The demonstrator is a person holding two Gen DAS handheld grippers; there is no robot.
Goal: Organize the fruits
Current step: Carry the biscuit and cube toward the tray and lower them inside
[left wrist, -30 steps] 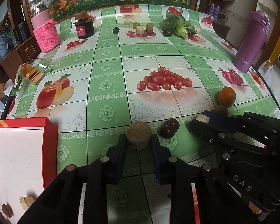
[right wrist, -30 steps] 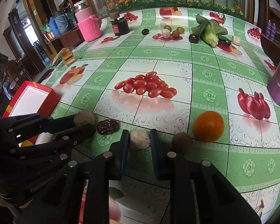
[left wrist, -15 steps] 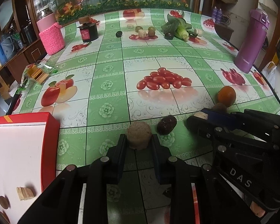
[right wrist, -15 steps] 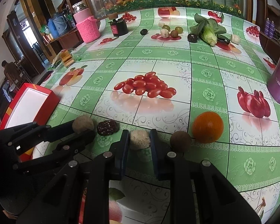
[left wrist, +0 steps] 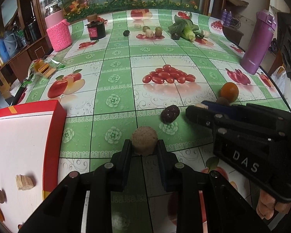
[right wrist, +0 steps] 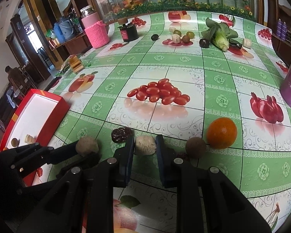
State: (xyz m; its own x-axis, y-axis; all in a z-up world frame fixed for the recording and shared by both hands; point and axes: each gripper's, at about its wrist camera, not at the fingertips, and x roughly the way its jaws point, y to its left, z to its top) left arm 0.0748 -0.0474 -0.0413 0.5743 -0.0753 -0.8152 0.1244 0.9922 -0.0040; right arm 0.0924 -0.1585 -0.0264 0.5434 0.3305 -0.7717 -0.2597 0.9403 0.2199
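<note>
Green-and-white glossy oilcloth printed with fruit covers the desk (left wrist: 116, 73). The left gripper (left wrist: 143, 151) has its fingers pressed against both sides of a rough, tan round fruit (left wrist: 144, 140), which they hold just above the cloth. The right gripper (right wrist: 145, 145) has its fingers closed on a pale, fuzzy round fruit (right wrist: 145, 145). A dark red wrinkled date (right wrist: 121, 134) lies just left of it; a brown round fruit (right wrist: 195, 147) and a shiny orange (right wrist: 222, 132) sit to its right. The red-rimmed white tray (left wrist: 19, 145) lies left, holding a few pieces.
</note>
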